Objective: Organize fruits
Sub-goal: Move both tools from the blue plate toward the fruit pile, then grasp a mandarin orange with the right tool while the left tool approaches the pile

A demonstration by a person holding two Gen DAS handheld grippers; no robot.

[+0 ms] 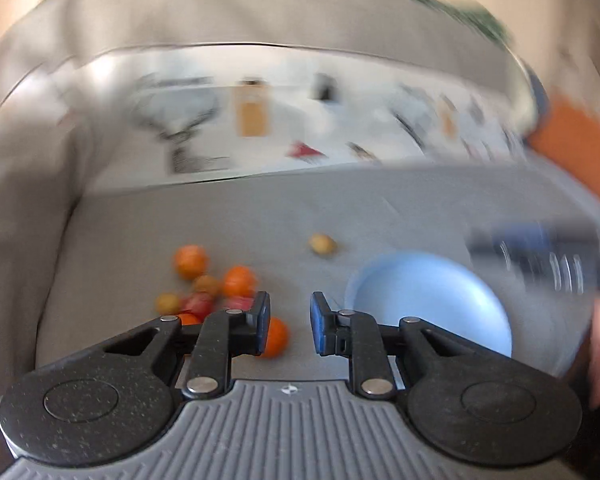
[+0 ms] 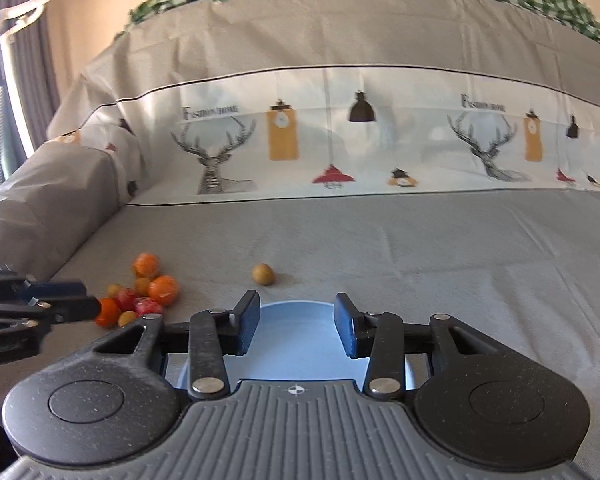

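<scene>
Left gripper (image 1: pixel 290 326) – black linkage arms, silver rivets, blue pads, ribbed grey base with small crosshair mark, 2 round black discs at lower corners. Right gripper (image 2: pixel 296 326) – same build.

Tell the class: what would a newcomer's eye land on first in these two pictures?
Probably the bright heap of small orange, red and yellow fruits on the grey cloth, left of the pale blue bowl. One yellowish fruit lies apart, beyond the bowl. Behind, a printed cloth with stag heads and lamps hangs.
</scene>
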